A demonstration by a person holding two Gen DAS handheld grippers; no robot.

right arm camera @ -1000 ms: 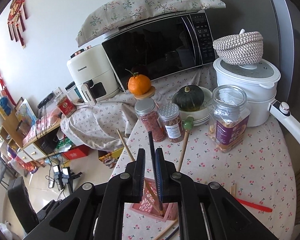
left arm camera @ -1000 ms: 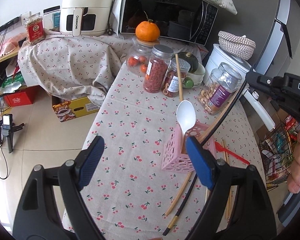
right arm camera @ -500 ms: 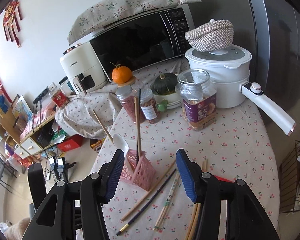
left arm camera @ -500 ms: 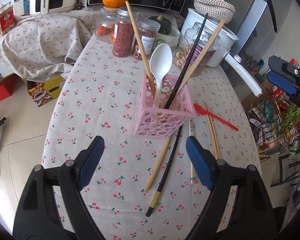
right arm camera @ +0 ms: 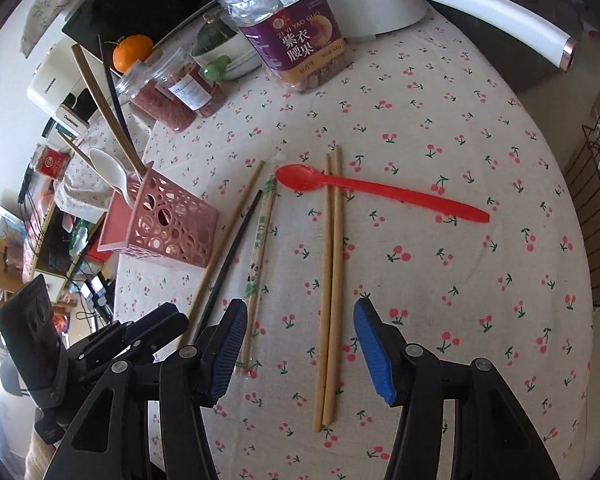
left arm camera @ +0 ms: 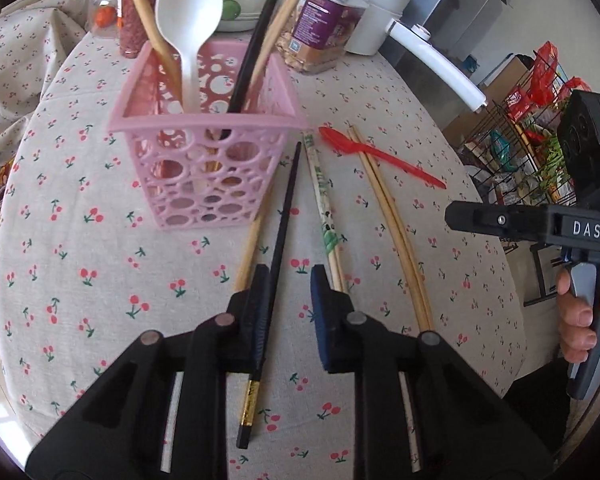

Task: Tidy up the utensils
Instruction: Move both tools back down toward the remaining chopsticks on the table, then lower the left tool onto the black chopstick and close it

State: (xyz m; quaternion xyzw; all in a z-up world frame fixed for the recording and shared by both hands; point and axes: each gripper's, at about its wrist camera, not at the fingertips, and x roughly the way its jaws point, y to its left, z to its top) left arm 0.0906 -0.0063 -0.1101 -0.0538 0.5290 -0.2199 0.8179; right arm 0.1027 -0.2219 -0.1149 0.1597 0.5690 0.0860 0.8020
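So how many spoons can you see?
2. A white spoon stands in the pink basket. A red spoon lies on the tablecloth, across the pair of wooden chopsticks. The basket might hide more.

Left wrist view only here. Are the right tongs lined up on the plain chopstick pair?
Observer: Yes. The right tongs are open, with the plain chopstick pair between the pads; neither pad touches it.
Operator: Is the paper-wrapped pair in the way?
Observer: The paper-wrapped pair is outside the gap, its near end right beside one pad.
Operator: Are the plain pair's near ends together?
Observer: Yes, side by side and about level on the tablecloth.
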